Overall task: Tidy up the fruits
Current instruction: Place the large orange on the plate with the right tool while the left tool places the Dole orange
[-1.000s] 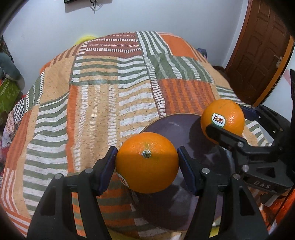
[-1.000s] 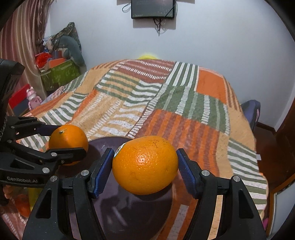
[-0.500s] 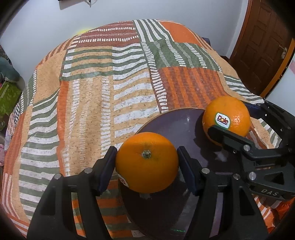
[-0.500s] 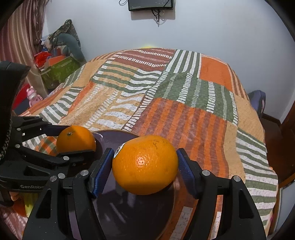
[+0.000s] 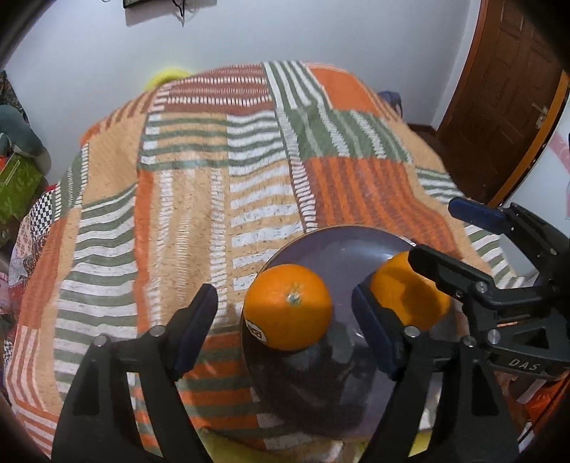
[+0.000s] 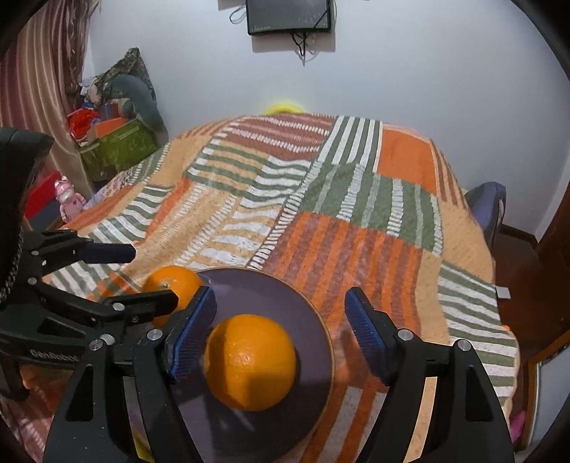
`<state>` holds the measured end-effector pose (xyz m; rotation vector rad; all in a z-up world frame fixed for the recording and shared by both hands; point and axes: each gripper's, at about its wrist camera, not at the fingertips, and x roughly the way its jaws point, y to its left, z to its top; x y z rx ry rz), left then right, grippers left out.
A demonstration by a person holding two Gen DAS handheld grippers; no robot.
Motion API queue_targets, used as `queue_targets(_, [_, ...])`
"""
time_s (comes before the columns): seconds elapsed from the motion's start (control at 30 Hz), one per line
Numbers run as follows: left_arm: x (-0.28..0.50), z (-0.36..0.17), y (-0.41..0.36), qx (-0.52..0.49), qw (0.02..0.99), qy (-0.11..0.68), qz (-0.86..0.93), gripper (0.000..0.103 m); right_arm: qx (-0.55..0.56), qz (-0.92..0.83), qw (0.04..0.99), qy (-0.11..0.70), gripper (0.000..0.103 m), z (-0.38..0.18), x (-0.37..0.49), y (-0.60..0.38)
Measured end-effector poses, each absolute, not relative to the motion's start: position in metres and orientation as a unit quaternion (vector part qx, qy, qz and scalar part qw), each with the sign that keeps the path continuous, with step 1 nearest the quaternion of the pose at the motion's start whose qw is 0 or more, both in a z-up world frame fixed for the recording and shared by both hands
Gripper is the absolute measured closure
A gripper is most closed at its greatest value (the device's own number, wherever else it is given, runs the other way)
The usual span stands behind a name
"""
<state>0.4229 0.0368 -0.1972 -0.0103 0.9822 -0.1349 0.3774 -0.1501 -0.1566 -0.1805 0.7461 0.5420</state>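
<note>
Two oranges lie on a dark purple plate [image 5: 342, 245] on the striped bedspread. The first orange [image 5: 288, 307], with a sticker low on its side, rests at the plate's left edge between the jaws of my open left gripper [image 5: 285, 320], apart from both pads. The second orange [image 6: 251, 361] rests on the plate [image 6: 285, 295] between the jaws of my open right gripper [image 6: 279, 334], untouched. The second orange [image 5: 409, 301] shows in the left wrist view behind the right gripper's finger. The first orange [image 6: 174, 281] shows in the right wrist view behind the left gripper's finger.
The patchwork bedspread [image 5: 213, 185] covers the bed up to the far wall. A brown door [image 5: 506, 96] stands at the right. A green box [image 6: 117, 146] and clutter sit by the curtain at the left. A screen [image 6: 288, 16] hangs on the wall.
Both grippers have opened and let go of their oranges, which now rest on the plate. Both grippers have drawn back a little.
</note>
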Motion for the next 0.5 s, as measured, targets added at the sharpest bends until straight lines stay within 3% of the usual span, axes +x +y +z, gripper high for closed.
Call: queue_targets(0.5, [0.328,-0.143,0.048,-0.01,0.893,0.445,-0.074,0.016,-0.096,0.275,0.897,0.332,0.022,-0.119,0.297,-0.165])
